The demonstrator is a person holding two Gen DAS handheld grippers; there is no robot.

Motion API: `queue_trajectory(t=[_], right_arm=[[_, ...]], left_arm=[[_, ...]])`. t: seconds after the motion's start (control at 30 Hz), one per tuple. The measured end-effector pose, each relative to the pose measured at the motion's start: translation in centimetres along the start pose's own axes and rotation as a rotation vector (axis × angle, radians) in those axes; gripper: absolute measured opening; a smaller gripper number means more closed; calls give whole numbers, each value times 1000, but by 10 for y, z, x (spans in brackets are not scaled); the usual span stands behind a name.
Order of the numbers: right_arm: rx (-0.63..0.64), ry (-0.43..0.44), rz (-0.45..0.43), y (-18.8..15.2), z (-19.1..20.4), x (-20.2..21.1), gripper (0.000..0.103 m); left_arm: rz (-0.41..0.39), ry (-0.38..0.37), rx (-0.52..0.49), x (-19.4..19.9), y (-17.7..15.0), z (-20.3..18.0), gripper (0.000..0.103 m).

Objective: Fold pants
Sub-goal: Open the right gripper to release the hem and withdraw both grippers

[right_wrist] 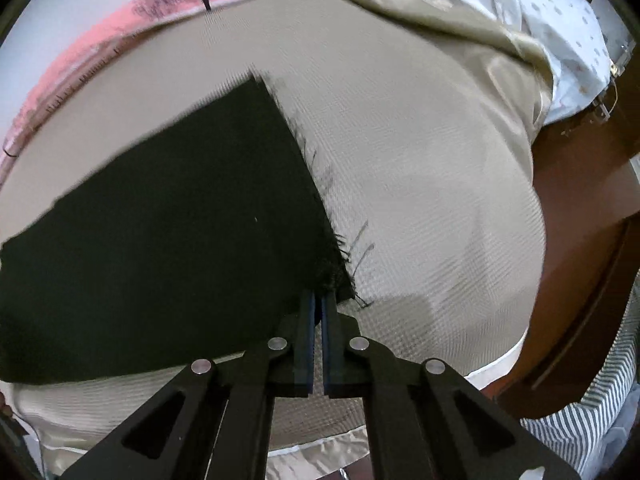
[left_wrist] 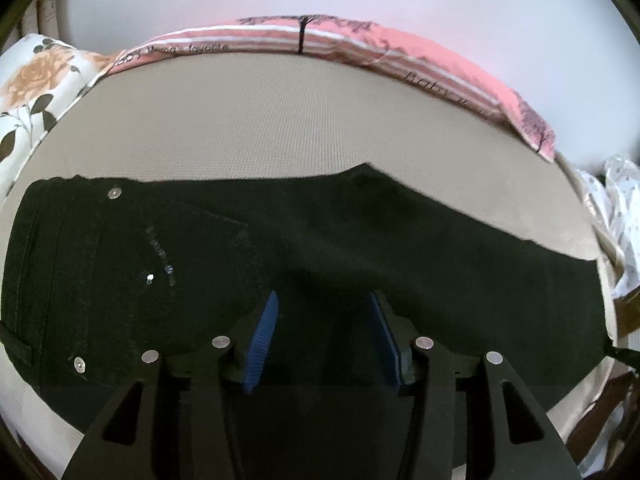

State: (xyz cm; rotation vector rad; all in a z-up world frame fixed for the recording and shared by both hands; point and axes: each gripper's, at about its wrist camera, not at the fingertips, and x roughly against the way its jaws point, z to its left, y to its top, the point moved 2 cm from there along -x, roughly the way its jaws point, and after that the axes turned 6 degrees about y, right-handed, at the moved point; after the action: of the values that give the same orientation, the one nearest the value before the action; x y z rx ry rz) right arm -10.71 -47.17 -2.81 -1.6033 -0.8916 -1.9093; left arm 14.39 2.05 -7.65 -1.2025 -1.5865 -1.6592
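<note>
Black pants (left_wrist: 320, 240) lie flat across a beige bed cover (left_wrist: 260, 120), waistband and rivets at the left, legs running right. My left gripper (left_wrist: 324, 308) is open, its blue pads (left_wrist: 266, 328) apart just above the pants' near edge around the seat. In the right wrist view the pant leg (right_wrist: 180, 220) ends in a frayed hem (right_wrist: 320, 200). My right gripper (right_wrist: 319, 300) is shut on the near corner of that hem.
A pink printed blanket (left_wrist: 360, 40) lines the bed's far edge. A floral pillow (left_wrist: 36, 88) lies at the far left. White patterned bedding (right_wrist: 540, 20) is bunched at the bed's right end, beside brown wooden furniture (right_wrist: 580, 200) and striped cloth (right_wrist: 592, 412).
</note>
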Motion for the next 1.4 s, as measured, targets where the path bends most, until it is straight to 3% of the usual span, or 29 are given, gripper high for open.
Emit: queue_trajectory(t=[0.13,0.17,0.33,0.47,0.6,0.77,0.9,1.13,1.17,1.3,1.4], right_arm=[[40,-40,33,6,7,4,13],[38,-34,23,8,9,11,18],[159,-32,-91,31,53,50,22],[351,206,-90,53,141,60,26],[581,443,-3,64,253,44,26],[842,612,101,65,375,12,28],[966,648,211,58,446,-23,30],[1059,663,331,36,496,-59,28],[1059,679,323,38,498,-58,9],[1048,680,243,47,506,-53,6],[1007,646,260,49,508,-75,5]], left_arm=[[22,30,2,-10,-3,8,49],[18,26,0,-9,-4,8,49],[-17,19,-44,2,-2,5,49],[-48,34,-100,7,1,3,52],[-43,41,-91,5,-1,14,52],[-61,18,-88,7,3,22,52],[-72,13,-143,2,8,15,53],[-54,-17,-137,-17,12,22,53],[-54,-23,-136,-18,12,23,52],[-61,-32,-125,-24,10,26,53],[-53,-19,-132,-28,11,24,53]])
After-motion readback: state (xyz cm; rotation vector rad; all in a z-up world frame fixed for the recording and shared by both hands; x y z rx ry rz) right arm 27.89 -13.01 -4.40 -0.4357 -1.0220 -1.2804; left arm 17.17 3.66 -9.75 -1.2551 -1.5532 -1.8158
